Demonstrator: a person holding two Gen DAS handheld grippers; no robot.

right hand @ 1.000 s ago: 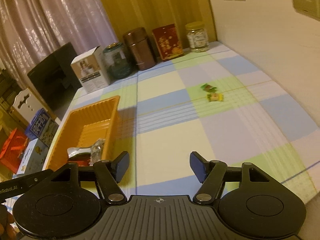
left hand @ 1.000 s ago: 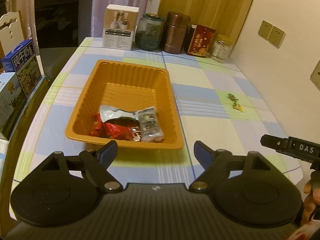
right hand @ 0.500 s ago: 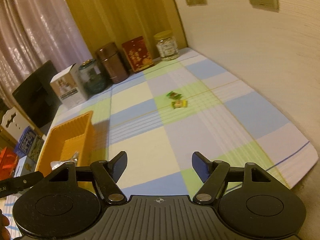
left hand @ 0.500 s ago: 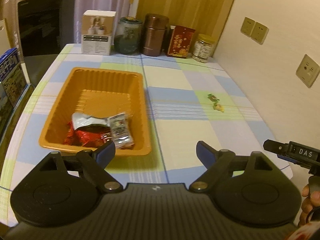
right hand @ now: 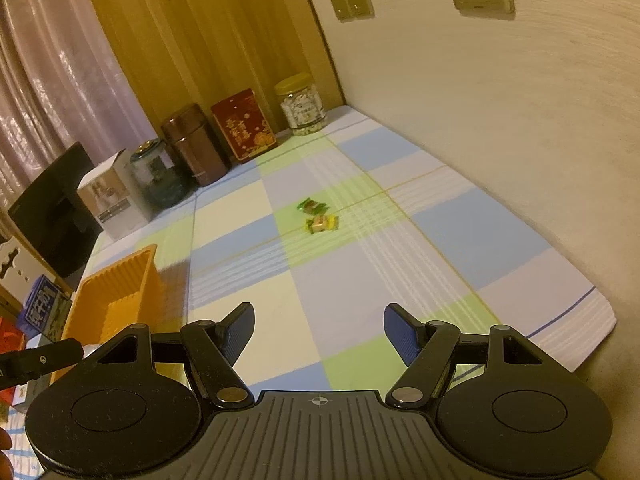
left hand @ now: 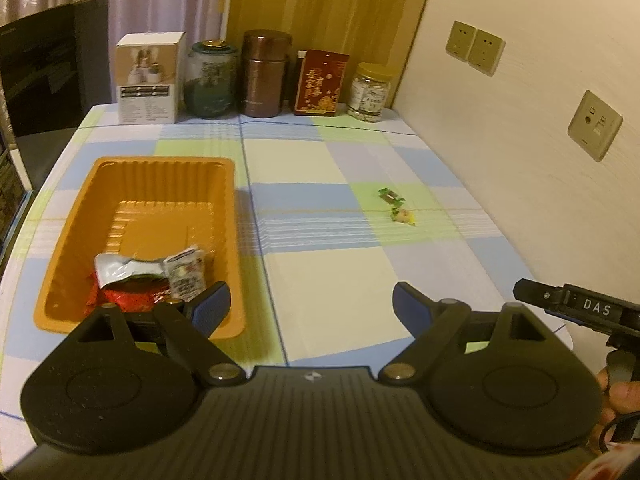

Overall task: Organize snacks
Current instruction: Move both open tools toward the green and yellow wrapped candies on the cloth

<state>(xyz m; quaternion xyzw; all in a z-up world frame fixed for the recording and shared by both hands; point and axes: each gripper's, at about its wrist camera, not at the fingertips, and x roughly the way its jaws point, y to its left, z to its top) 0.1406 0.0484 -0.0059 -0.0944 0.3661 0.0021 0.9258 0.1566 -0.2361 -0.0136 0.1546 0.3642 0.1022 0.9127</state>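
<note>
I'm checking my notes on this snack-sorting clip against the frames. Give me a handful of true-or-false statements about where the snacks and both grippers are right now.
1. Both candies lie inside the orange tray. False: they lie on the tablecloth, apart from the tray.
2. The tray already holds several snack packets. True.
3. The right gripper is shut on a candy. False: it is open and empty.
4. The left gripper is open. True.
5. The green-wrapped candy lies farther from the right gripper than the yellow-wrapped candy. True.
</note>
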